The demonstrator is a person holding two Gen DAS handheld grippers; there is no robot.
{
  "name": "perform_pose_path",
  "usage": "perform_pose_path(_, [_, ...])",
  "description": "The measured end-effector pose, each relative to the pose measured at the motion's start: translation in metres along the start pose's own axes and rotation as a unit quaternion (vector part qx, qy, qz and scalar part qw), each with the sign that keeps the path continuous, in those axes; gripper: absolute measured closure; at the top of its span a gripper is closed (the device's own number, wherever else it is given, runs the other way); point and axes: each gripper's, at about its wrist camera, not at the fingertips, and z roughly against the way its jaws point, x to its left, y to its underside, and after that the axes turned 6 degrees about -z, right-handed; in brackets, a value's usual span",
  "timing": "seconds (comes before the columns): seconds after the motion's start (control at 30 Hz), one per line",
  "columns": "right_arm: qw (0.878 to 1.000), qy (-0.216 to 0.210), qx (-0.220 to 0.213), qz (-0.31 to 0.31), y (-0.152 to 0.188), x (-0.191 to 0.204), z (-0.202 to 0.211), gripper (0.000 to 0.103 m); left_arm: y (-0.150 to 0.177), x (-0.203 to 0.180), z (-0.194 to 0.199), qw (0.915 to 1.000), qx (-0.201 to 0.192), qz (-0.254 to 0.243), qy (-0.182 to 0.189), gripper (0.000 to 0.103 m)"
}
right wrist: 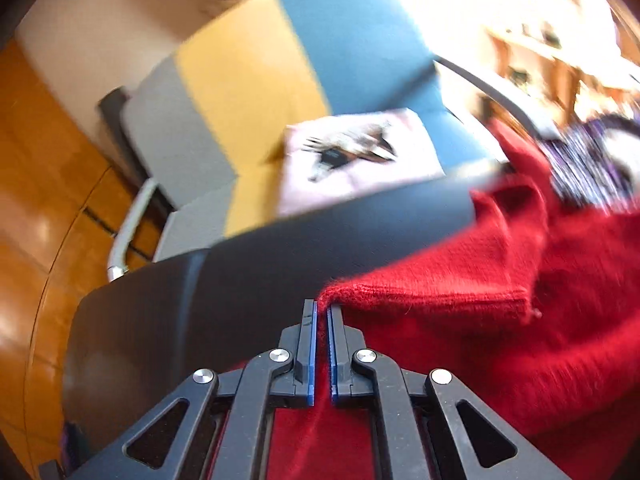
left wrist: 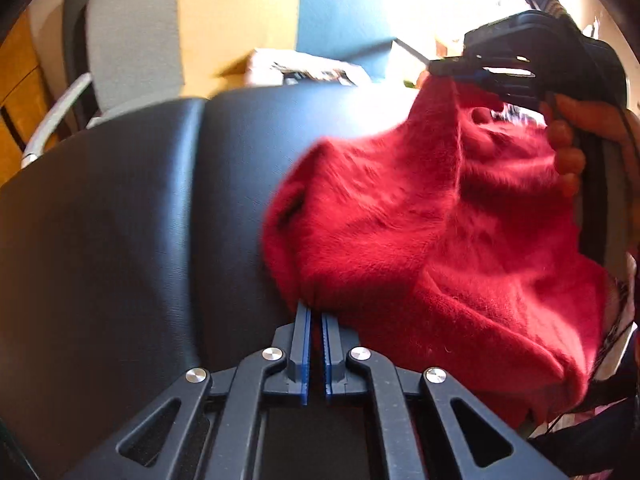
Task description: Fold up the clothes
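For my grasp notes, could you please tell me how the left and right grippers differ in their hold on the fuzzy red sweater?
The left gripper pinches the fuzzy red sweater low on a bunched fold; the right gripper pinches a ribbed corner, lifted higher. Both are shut on it, over the black padded surface.

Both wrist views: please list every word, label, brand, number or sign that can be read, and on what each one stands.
None can be read.
Pale cushion on the chair: a dark printed figure, blurred, no letters clear.
Patterned fabric beyond the red sweater: stripes only, blurred.
Left gripper and right gripper: no markings visible.
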Motion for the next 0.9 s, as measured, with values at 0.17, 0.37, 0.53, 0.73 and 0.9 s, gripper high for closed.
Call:
perform_pose_path(0.17, [0.997, -0.042, -0.015, 0.069, -0.022, 0.089, -0.016, 0.098, -0.003, 0.072, 0.037, 0.9978, -0.026, 0.055, -0.027, 0.100])
perform_pose_path(0.37, [0.986, -0.093, -0.014, 0.138, -0.027, 0.194, -0.055, 0.102, 0.002, 0.171, 0.041, 0.9847, -0.008, 0.124, -0.122, 0.103])
perform_pose_path(0.53, [0.982, -0.134, 0.024, 0.130, 0.013, 0.201, -0.067, 0.077, 0.035, 0.202, 0.028, 0.9834, 0.001, 0.155, -0.094, 0.103])
perform_pose_path(0.73, [0.977, -0.069, 0.011, 0.203, 0.084, 0.136, -0.022, 0.043, 0.054, 0.166, -0.001, 0.9839, 0.008, 0.175, 0.036, 0.089])
perform_pose_path(0.9, [0.991, 0.015, 0.003, 0.134, 0.120, 0.033, 0.022, 0.040, 0.042, 0.121, -0.026, 0.9893, 0.019, 0.140, 0.035, 0.074])
